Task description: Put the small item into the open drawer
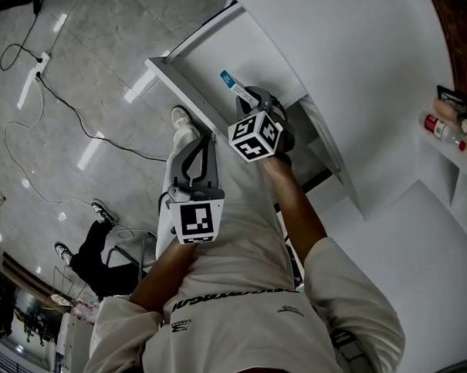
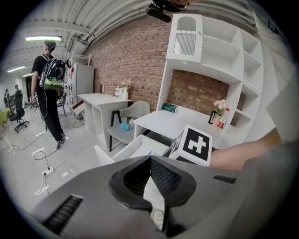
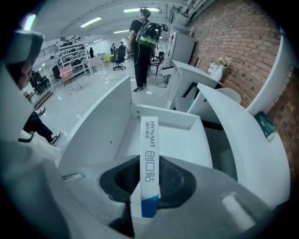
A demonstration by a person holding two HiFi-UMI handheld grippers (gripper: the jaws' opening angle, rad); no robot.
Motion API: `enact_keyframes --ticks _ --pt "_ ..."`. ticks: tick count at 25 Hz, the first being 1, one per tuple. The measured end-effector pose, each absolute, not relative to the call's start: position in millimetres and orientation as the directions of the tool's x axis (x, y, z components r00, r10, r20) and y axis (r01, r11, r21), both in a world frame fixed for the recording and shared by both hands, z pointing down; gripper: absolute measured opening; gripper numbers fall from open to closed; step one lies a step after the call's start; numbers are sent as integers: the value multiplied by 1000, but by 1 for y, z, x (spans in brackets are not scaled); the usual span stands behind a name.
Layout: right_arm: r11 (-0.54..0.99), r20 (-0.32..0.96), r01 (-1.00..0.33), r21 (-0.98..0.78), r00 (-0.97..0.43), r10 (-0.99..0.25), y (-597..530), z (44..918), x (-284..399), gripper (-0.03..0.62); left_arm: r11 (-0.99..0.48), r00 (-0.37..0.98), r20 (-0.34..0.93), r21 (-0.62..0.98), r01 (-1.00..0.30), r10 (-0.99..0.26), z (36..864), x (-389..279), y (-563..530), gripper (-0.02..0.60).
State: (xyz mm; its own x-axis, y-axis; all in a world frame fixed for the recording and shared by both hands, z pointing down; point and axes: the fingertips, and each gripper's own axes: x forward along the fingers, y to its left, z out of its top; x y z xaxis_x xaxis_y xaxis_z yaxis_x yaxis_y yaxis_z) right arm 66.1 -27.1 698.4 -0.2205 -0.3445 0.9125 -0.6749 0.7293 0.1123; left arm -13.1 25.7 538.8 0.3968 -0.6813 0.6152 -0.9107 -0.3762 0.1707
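**Count: two grippers, one box, one drawer, a few single things around them**

There are two grippers, the left gripper (image 1: 202, 141) and the right gripper (image 1: 251, 102), and two marker cubes, the left cube (image 1: 195, 221) and the right cube (image 1: 254, 136). There is one small box (image 3: 149, 154), one open drawer (image 1: 175, 82), one red-capped bottle (image 1: 443, 130), one chair (image 2: 126, 123) and one power strip (image 1: 40, 67). One person with a backpack (image 2: 50, 79) is close by, and one dark-clothed person (image 1: 97, 257) is low on the floor (image 1: 98, 87).

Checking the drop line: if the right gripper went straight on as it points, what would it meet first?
The white box held by the right gripper would probably hit the open drawer floor first; depth is unclear.
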Motion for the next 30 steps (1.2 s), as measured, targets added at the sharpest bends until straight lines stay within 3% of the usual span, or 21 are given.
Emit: enact_keyframes --ticks 30 --pt "779 946 -614 130 -160 -284 -54 748 71 83 -340 377 637 187 -922 -672 550 -17 20 -2"
